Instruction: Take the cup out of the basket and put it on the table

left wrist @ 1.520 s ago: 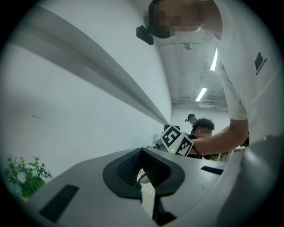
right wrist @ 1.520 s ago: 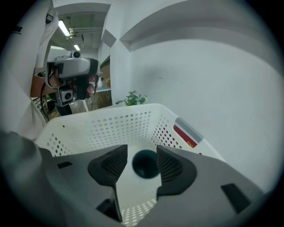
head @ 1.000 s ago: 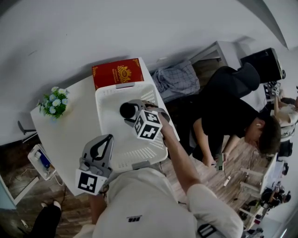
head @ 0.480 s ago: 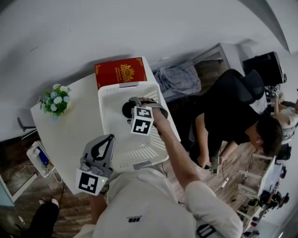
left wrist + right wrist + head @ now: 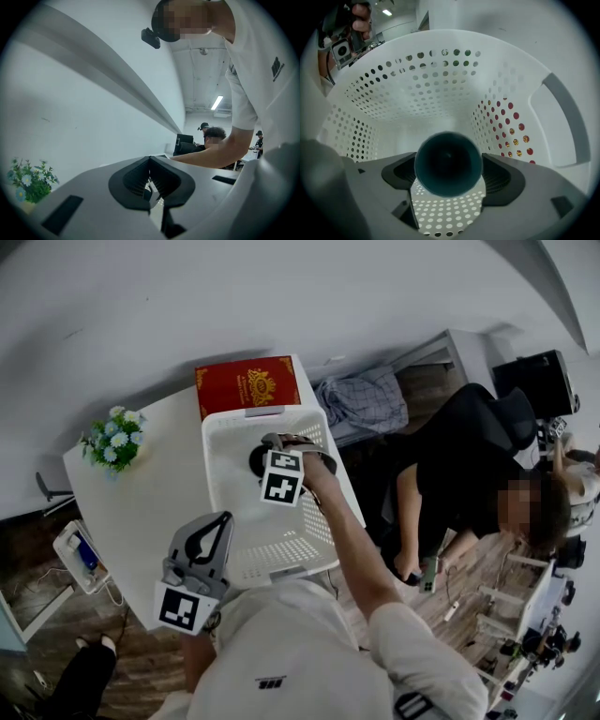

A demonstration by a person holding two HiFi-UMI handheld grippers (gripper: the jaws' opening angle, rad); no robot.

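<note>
- the dark cup [image 5: 448, 161] stands mouth up on the floor of the white basket [image 5: 417, 84], which sits on the desk [image 5: 141, 502].
- the right hand-held gripper [image 5: 448, 177] points down over it, jaws spread wide with a pad on either side of the rim and no squeeze that i can see.
- to do this well: sink a little further so the pads meet the wall below the rim, keep the cup centred, close gently, then lift straight up clear of the basket's edge.
- the left hand-held gripper [image 5: 150, 180] is empty, its jaws together, just outside the basket's near corner.
- against a second ago: the right one has dropped deeper into the basket and its jaws have just been opening; the left has kept its place.
</note>
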